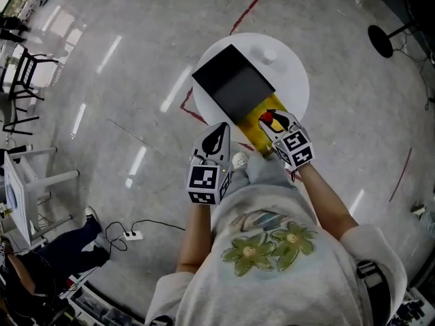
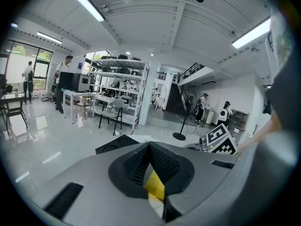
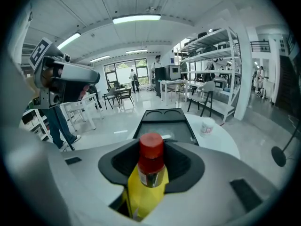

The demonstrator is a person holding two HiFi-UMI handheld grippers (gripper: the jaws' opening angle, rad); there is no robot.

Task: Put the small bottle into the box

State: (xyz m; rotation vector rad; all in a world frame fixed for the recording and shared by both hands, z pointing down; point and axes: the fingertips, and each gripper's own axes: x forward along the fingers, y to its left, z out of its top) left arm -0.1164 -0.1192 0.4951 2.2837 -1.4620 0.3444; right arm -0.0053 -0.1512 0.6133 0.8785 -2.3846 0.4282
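Observation:
The small bottle (image 3: pixel 151 166), with a red cap (image 1: pixel 267 119) and a dark label, stands upright between my right gripper's (image 3: pixel 151 171) jaws, which are shut on it. It is held over a yellow sheet (image 1: pixel 255 129) at the near edge of the round white table (image 1: pixel 292 80). The black box (image 1: pixel 234 87) lies open just beyond it, its inside (image 3: pixel 167 126) dark and bare. My left gripper (image 1: pixel 219 134) hangs left of the yellow sheet, off the table's near edge. Its jaws (image 2: pixel 149 147) are shut with nothing in them.
A small white cup (image 1: pixel 270 55) stands on the table right of the box, seen as well in the right gripper view (image 3: pixel 206 125). Around the table is glossy grey floor with red tape lines (image 1: pixel 251 5). Shelves, tables, chairs and people stand far off.

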